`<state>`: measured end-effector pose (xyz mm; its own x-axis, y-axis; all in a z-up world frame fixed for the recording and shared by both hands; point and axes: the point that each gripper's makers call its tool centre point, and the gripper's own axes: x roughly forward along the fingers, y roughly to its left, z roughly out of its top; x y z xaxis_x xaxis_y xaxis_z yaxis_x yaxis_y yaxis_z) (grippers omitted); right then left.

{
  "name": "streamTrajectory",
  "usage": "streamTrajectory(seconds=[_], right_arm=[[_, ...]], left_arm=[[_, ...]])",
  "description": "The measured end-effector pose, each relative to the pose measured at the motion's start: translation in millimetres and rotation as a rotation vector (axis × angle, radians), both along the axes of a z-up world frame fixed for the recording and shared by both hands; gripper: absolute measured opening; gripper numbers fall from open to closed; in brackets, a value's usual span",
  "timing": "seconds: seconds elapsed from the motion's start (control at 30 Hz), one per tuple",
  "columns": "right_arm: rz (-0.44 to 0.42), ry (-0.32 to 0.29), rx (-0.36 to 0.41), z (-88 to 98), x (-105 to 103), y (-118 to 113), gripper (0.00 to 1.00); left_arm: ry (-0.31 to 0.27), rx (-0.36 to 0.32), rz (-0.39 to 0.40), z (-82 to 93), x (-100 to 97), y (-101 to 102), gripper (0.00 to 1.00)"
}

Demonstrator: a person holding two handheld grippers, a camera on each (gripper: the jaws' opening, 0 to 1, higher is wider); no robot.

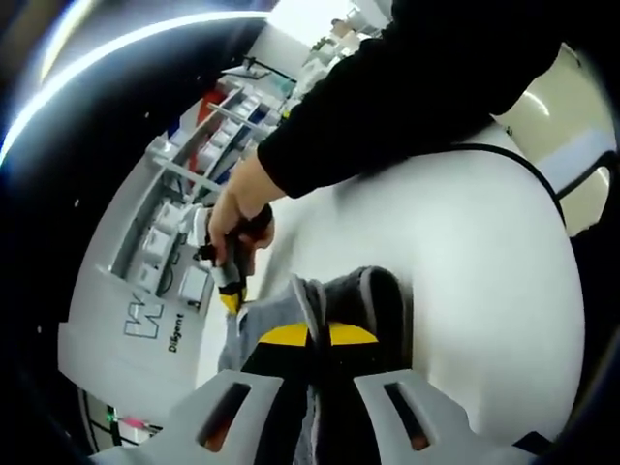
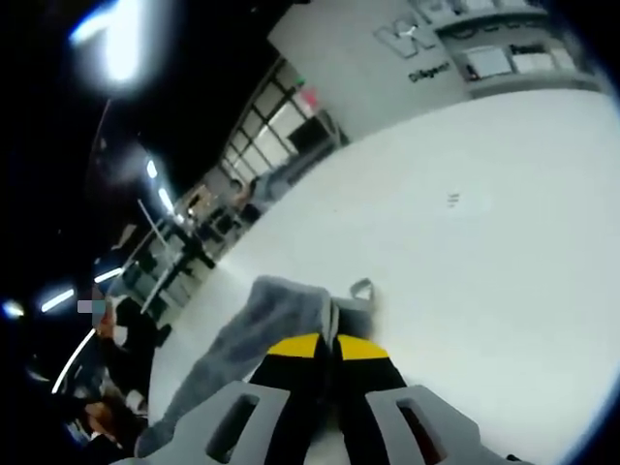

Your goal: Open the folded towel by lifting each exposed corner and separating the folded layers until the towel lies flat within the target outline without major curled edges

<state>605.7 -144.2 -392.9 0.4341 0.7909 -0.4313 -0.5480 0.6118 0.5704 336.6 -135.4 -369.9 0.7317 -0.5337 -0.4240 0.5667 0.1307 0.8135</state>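
Observation:
A grey towel (image 1: pixel 363 295) hangs bunched above the white table (image 1: pixel 465 252). My left gripper (image 1: pixel 310 336) is shut, its yellow-tipped jaws pinching a fold of the cloth. To its left, a hand (image 1: pixel 237 208) holds my right gripper (image 1: pixel 231 298) against the towel's far edge. In the right gripper view, my right gripper (image 2: pixel 327 347) is shut on the towel (image 2: pixel 262 315), which trails away to the lower left. A small hang loop (image 2: pixel 361 288) sticks out beside the jaws. Below it lies the bare table (image 2: pixel 484 213).
A black sleeve (image 1: pixel 407 87) crosses the top of the left gripper view. A white shelving unit (image 1: pixel 184 194) with boxes stands past the table edge. A grey wall panel with lettering (image 2: pixel 426 39) lies beyond the table. Dim racks and people (image 2: pixel 184 242) fill the left background.

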Motion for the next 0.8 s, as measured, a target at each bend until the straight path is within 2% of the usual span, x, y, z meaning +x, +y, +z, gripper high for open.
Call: streamTrajectory(seconds=[0.2,0.3,0.57,0.63,0.7,0.77,0.8], right_arm=[[-0.005,0.014,0.007,-0.5,8,-2,0.00],[-0.005,0.033,0.022,-0.7,5,-1,0.00],[-0.028,0.033,0.058,4.2,6,1,0.00],[-0.025,0.023,0.053,4.1,6,2,0.00],[-0.070,-0.035,0.065,9.2,16,0,0.00],[-0.102,-0.024,0.128,17.5,21,2,0.00],[-0.100,-0.027,0.131,18.4,21,3,0.00]], left_arm=[[0.006,0.001,0.003,-0.9,-1.9,1,0.03],[0.012,-0.012,0.012,1.0,-2.3,3,0.03],[0.002,-0.026,0.011,3.3,-2.2,4,0.03],[0.002,-0.022,0.011,2.6,-2.1,5,0.03],[0.000,-0.021,0.012,2.8,-1.7,5,0.03],[-0.009,-0.018,0.022,4.5,0.8,8,0.03],[-0.009,-0.019,0.025,5.5,2.0,9,0.03]])
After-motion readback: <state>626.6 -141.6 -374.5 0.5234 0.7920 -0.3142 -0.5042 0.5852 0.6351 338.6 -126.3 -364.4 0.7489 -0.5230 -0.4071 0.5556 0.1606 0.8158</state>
